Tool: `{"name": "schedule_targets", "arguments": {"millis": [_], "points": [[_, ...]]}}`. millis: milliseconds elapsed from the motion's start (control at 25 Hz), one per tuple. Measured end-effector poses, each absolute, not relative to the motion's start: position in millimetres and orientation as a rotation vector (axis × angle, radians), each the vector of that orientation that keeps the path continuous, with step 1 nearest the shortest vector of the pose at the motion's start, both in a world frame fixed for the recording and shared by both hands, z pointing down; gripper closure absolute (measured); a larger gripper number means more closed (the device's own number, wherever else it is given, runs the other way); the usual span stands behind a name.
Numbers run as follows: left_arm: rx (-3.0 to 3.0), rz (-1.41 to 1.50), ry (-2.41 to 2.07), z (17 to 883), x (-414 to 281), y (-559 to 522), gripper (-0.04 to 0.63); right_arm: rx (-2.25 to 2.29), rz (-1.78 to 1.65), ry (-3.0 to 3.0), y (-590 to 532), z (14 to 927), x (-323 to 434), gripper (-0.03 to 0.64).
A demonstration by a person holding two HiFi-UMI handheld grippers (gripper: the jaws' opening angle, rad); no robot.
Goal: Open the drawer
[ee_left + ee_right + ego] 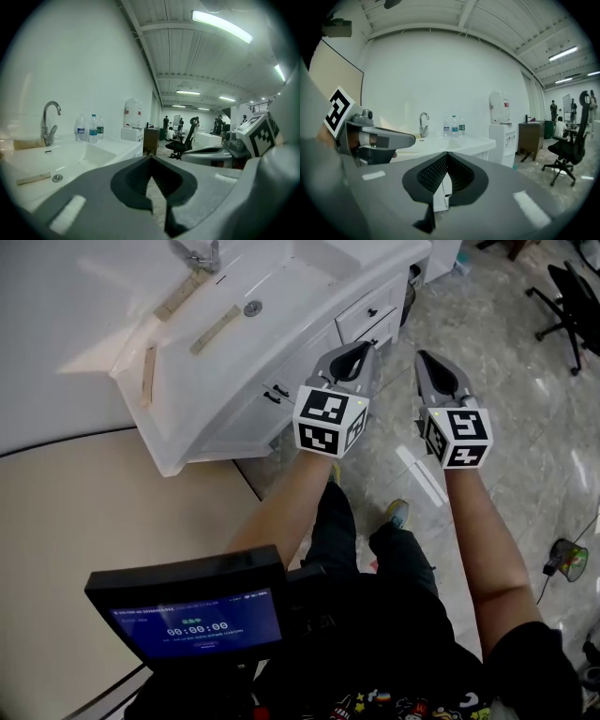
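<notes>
A white vanity (pixel 216 418) stands at the upper left of the head view. At its right end are two drawers, one above the other; the top drawer (pixel 359 320) has a small black handle (pixel 372 311) and is closed. My left gripper (pixel 366 347) hovers just below and in front of those drawers, apart from them, shut with nothing in it. To its right, over the floor, my right gripper (pixel 422 357) is also shut and empty. In the left gripper view the left gripper (pixel 151 158) points along the sink (pixel 70 157). The right gripper (pixel 446 153) faces the vanity (pixel 473 144).
A faucet (pixel 199 256) and wooden strips (pixel 214 329) are on the sink. The cabinet doors have black handles (pixel 277 393). Water bottles (pixel 93 128) stand on the counter. An office chair (pixel 567 296), a white strip (pixel 420 474) on the floor and a timer screen (pixel 192 615) are nearby.
</notes>
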State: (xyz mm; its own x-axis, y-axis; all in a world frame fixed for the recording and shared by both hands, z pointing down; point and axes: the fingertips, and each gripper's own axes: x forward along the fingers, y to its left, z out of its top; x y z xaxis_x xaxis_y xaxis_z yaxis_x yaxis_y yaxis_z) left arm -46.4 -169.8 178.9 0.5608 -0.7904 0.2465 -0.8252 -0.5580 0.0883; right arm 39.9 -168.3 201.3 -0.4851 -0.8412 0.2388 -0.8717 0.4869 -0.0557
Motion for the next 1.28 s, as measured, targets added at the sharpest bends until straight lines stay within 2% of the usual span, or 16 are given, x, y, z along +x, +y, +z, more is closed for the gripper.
{"name": "schedule_targets", "arguments": {"millis": [400, 640, 920, 1280], "points": [[2.696, 0.232, -1.319, 295, -65, -261, 0.595, 1.554, 0.192, -2.537, -275, 328, 9, 0.591], [2.687, 0.167, -1.391, 367, -74, -289, 0.594, 1.458, 0.192, -2.606, -329, 424, -5, 0.528], [2.704, 0.157, -1.436, 428, -73, -303, 0.546, 1.330, 0.275, -2.649, -395, 521, -15, 0.483], [2.691, 0.153, -1.493, 470, -69, -323, 0.546, 1.257, 0.455, -2.742, -450, 573, -22, 0.448]]}}
